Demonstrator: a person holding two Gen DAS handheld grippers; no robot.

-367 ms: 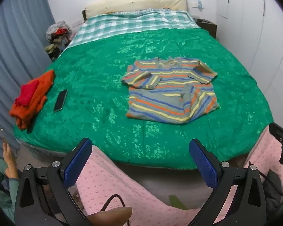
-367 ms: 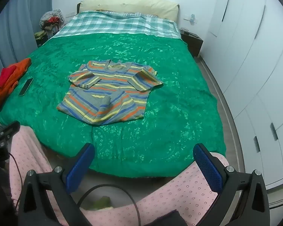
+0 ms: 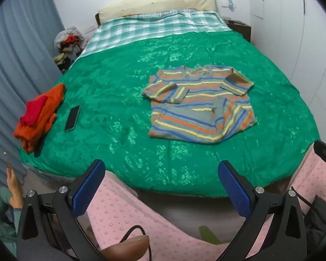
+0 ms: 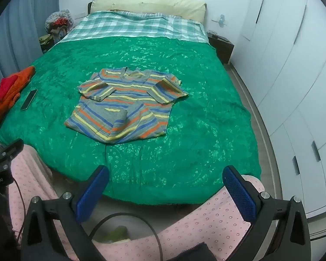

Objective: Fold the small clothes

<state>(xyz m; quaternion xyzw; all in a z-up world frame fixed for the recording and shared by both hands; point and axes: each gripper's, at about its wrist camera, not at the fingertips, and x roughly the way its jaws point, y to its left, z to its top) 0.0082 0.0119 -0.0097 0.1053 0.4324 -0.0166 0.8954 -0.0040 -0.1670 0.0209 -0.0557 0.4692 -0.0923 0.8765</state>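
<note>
Striped shirt (image 3: 201, 106) lies spread on a green bedspread (image 3: 119, 100) in the left wrist view, sleeves turned in over the chest and one lower corner flipped up; the left gripper (image 3: 160, 189) hangs short of the bed's near edge, jaws wide and empty. A phone (image 3: 72, 118) and a red-and-orange clothes pile (image 3: 38, 117) sit well to the shirt's left. From the right wrist view, the shirt (image 4: 128, 104) lies mid-bed, the right gripper (image 4: 166, 192) likewise gaping, holding nothing. Likely trouble: pads pinching the slick bedspread with the knit, dragging both and spoiling the fold. No containers appear in either view.
</note>
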